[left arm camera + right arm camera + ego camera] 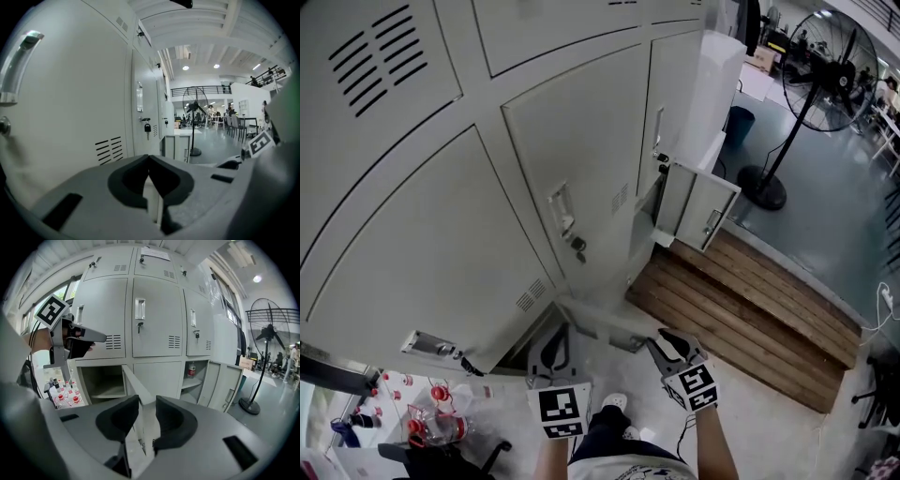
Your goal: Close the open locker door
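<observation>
**Bottom locker door hanging open, both grippers down by it**

So there's a wall of grey lockers [572, 141], and one locker door [133, 383] in the bottom row is swung well out from its empty compartment [101, 380], with its free edge pointing back at the person. In the head view you see that door from above, sticking out over the floor between the two grippers.

The right gripper [146, 401] is right on that free edge. In its own view the door runs straight in between the two black pads, and as far as I can tell they're pinching it from both sides.

The left gripper [149, 161] has its jaws pressed together at the tips with nothing held. It sits off to the left of the door, close to the locker fronts, and is aimed along them. A small padlock [147, 127] hangs from a latch further down the row.

Other stuff around:
- A second bottom door [703, 202] further right is open too, and there's a bottle [191, 369] on the shelf inside.
- A wooden platform [750, 309] lies on the floor in front of that one.
- A big standing fan [825, 75] is beyond it.
- A bunch of red-capped bottles [436, 412] sits on the floor to the left.
</observation>
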Available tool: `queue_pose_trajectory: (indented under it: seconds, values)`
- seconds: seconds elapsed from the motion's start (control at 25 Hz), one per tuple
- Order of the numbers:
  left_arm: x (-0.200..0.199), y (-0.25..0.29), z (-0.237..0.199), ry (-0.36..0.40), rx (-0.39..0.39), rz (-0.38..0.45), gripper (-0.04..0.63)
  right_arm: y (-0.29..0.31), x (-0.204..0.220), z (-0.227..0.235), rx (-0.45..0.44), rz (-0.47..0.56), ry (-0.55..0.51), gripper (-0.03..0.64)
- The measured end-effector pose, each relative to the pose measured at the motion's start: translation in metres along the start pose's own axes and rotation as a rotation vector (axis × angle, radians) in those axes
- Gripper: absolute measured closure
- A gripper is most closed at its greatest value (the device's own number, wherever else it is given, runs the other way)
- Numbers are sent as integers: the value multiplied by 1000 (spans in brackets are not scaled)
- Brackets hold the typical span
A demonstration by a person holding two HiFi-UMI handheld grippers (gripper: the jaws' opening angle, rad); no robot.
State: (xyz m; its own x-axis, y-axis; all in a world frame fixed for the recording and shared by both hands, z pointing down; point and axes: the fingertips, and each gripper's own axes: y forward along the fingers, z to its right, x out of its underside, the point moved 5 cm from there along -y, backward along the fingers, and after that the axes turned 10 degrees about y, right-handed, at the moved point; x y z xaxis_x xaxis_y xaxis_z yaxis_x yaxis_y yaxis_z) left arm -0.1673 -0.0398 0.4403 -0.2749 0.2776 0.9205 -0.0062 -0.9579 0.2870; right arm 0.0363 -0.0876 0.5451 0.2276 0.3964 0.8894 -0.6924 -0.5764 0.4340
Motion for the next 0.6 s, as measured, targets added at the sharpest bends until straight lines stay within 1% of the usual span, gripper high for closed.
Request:
queue_pose_trajectory:
  seconds: [0.12, 0.36, 0.6]
  values:
    - [-1, -19, 1, -2, -18, 5, 592, -9, 4, -13, -8, -7, -8, 497]
    - [10, -62, 0, -14, -72, 5, 592, -21, 17, -40, -44, 3, -1, 509]
    - [30, -122, -3, -33, -155, -15, 592, -32, 27, -72, -71, 0, -13, 515]
